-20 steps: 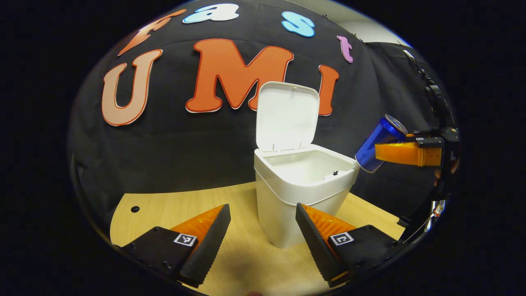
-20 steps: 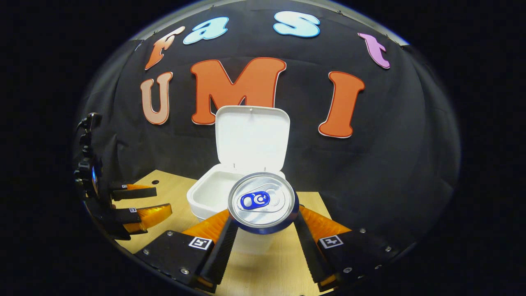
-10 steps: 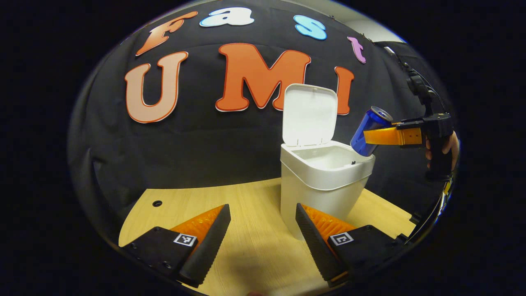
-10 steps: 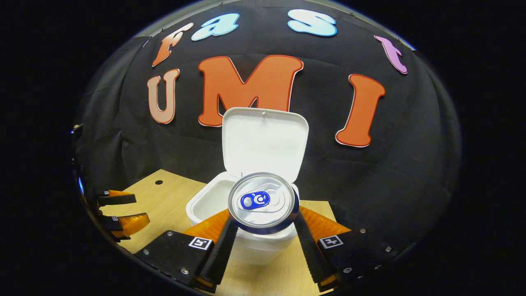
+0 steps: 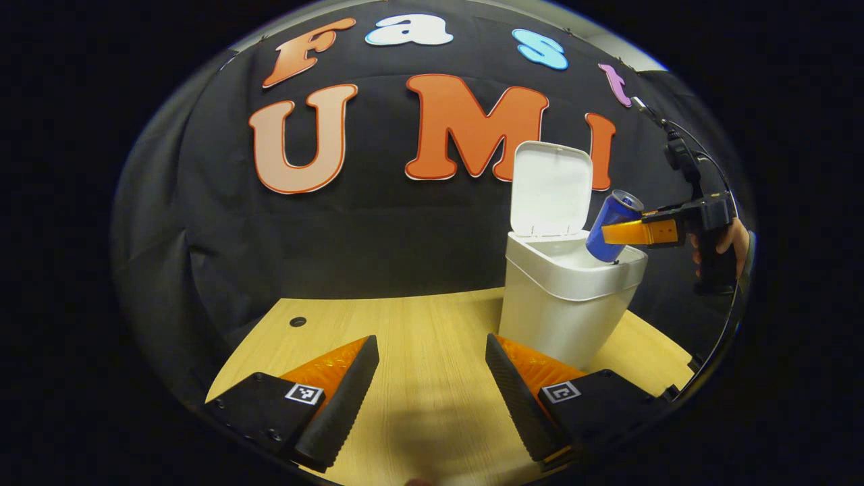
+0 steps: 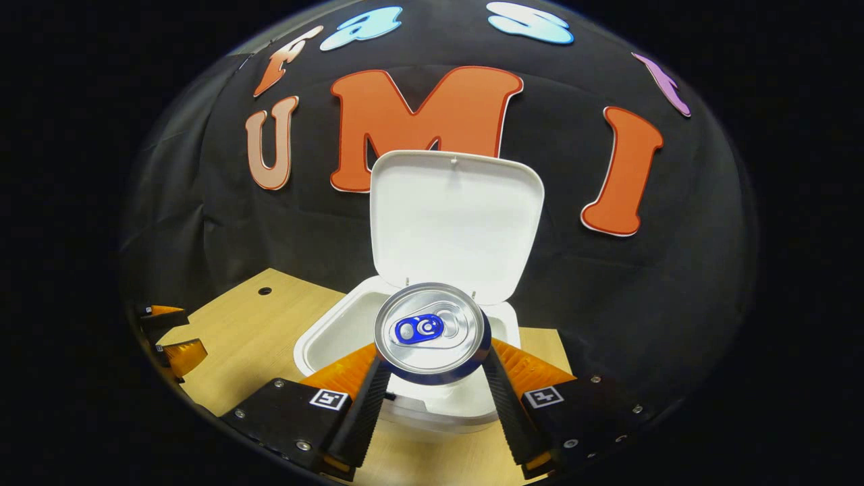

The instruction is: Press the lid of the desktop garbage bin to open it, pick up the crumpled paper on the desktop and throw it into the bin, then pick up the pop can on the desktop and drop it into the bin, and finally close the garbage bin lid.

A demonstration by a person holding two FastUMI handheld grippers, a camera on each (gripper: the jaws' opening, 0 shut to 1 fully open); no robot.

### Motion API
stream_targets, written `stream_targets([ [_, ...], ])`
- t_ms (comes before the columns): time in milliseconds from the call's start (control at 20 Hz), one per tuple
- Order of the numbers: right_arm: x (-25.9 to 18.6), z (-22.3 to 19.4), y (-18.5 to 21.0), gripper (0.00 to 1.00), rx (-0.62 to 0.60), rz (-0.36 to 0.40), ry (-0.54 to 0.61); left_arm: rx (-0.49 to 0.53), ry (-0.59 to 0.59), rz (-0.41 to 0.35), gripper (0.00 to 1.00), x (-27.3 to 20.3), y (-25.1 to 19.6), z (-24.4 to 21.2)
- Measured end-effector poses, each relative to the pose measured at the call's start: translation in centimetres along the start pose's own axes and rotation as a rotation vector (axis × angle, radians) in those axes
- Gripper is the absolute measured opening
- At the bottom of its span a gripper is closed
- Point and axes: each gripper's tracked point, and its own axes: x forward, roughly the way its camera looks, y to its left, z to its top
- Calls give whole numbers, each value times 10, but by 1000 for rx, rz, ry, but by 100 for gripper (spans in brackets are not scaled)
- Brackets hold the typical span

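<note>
Carried forward, the blue aluminium pop can [image 6: 433,332] now hangs tilted over the open white plastic bin [image 6: 324,337], clamped between the right gripper [image 6: 432,378] fingers; the left gripper [image 5: 428,378] gapes empty above the wooden table [image 5: 418,337].

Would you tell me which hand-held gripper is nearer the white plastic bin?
The right hand-held gripper: it holds the blue can over the white plastic bin. The left hand-held gripper hangs open, back over the wooden table.
</note>
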Motion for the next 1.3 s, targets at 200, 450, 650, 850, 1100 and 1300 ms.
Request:
stream_targets([
  [200, 11, -8, 11, 80, -17, 25, 25, -2, 7, 42, 100, -10, 11, -4],
  [450, 17, -15, 21, 82, -43, 42, 48, 19, 5, 72, 100, -20, 17, -8],
  [650, 17, -11, 24, 83, -40, 49, 39, 9, 8, 92, 100, -28, 22, -10],
  [850, 17, 14, 20, 83, -68, 44, -1, 0, 7, 117, 100, -38, 28, -14],
  [1100, 19, 55, 12, 82, -86, 17, -75, -10, 8, 142, 100, -47, 37, -19],
  [1300, 24, 89, 6, 81, -90, -3, -132, -30, 5, 164, 100, -54, 47, -21],
])
